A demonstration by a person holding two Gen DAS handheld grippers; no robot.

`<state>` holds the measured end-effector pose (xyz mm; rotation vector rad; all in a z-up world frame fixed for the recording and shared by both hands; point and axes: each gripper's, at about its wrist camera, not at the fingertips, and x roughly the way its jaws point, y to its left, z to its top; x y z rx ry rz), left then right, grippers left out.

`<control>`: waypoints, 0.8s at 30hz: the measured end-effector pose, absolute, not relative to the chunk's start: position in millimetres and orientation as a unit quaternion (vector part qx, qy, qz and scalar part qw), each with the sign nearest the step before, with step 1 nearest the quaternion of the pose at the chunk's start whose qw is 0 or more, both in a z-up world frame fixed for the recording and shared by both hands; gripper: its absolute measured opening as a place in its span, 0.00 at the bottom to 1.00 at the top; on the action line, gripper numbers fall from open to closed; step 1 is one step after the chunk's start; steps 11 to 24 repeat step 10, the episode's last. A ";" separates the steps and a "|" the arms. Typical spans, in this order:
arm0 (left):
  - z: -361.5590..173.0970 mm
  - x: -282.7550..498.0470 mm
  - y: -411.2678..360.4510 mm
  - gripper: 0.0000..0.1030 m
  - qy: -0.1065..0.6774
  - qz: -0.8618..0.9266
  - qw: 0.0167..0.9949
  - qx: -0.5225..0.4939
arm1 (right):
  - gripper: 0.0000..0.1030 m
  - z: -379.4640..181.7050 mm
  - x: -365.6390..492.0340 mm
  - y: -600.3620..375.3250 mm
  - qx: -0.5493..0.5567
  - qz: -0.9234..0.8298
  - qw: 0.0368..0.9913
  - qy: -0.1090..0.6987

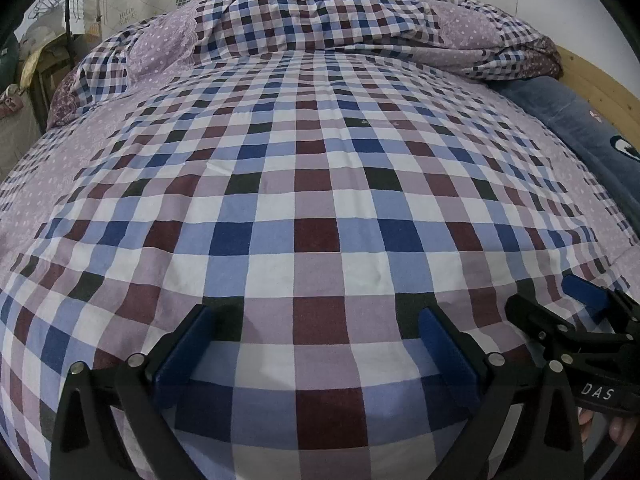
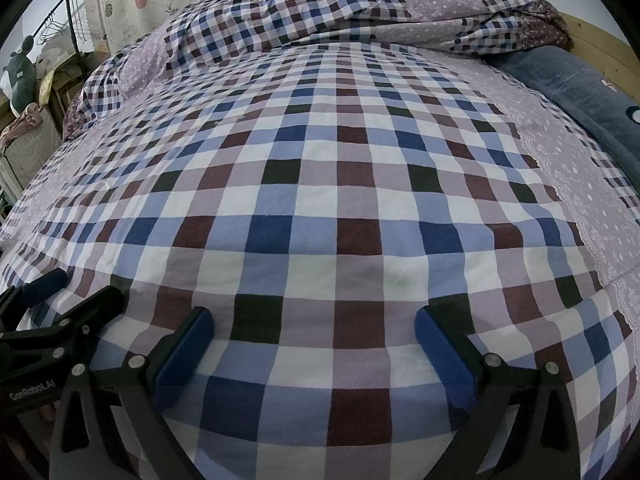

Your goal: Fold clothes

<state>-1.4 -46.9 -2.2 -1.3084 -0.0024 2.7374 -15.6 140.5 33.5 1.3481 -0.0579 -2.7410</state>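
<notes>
No garment to fold shows in either view; only the checked bedsheet (image 1: 316,184) covers the bed, with a bunched quilt (image 1: 320,16) at its far end, so the folding looks not yet begun. The left hand-held gripper (image 1: 316,340) and right hand-held gripper (image 2: 314,340) hover side by side over the near edge, both spread wide, gripping nothing.

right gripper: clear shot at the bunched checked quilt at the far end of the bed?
Probably yes. The right gripper is open over bare checked sheet, with nothing between it and the quilt, though that lies far across.
</notes>
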 end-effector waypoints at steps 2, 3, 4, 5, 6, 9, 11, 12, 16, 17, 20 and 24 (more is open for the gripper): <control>-2.1 -1.6 -47.3 1.00 -0.002 0.901 0.054 -0.430 | 1.00 33.7 -15.9 140.6 0.441 -0.896 0.043 -0.019; -2.1 -1.7 -47.5 1.00 -0.002 0.901 0.054 -0.430 | 1.00 33.7 -15.8 140.9 0.441 -0.896 0.044 -0.019; -2.1 -1.8 -47.7 1.00 -0.002 0.901 0.055 -0.430 | 1.00 33.6 -15.4 141.5 0.441 -0.896 0.044 -0.019; -2.2 -1.6 -47.8 1.00 -0.003 0.901 0.055 -0.430 | 1.00 33.5 -15.5 141.7 0.441 -0.896 0.044 -0.019; -2.4 -1.2 -47.4 1.00 -0.003 0.901 0.054 -0.430 | 1.00 33.4 -15.4 141.9 0.441 -0.896 0.044 -0.019; -2.4 -1.5 -46.9 1.00 -0.003 0.901 0.054 -0.430 | 1.00 33.3 -15.1 141.7 0.441 -0.896 0.044 -0.019; -2.4 -1.6 -46.7 1.00 -0.003 0.901 0.054 -0.430 | 1.00 33.3 -15.1 141.7 0.441 -0.896 0.044 -0.019; -2.4 -1.6 -46.7 1.00 -0.003 0.901 0.054 -0.430 | 1.00 33.3 -15.1 141.7 0.441 -0.896 0.044 -0.019; -2.4 -1.6 -46.7 1.00 -0.003 0.901 0.054 -0.430 | 1.00 33.3 -15.1 141.7 0.441 -0.896 0.044 -0.019; -2.4 -1.6 -46.7 1.00 -0.003 0.901 0.054 -0.430 | 1.00 33.3 -15.1 141.7 0.441 -0.896 0.044 -0.019; -2.4 -1.6 -46.7 1.00 -0.003 0.901 0.054 -0.430 | 1.00 33.3 -15.1 141.7 0.441 -0.896 0.044 -0.019; -2.4 -1.6 -46.7 1.00 -0.003 0.901 0.054 -0.430 | 1.00 33.3 -15.1 141.7 0.441 -0.896 0.044 -0.019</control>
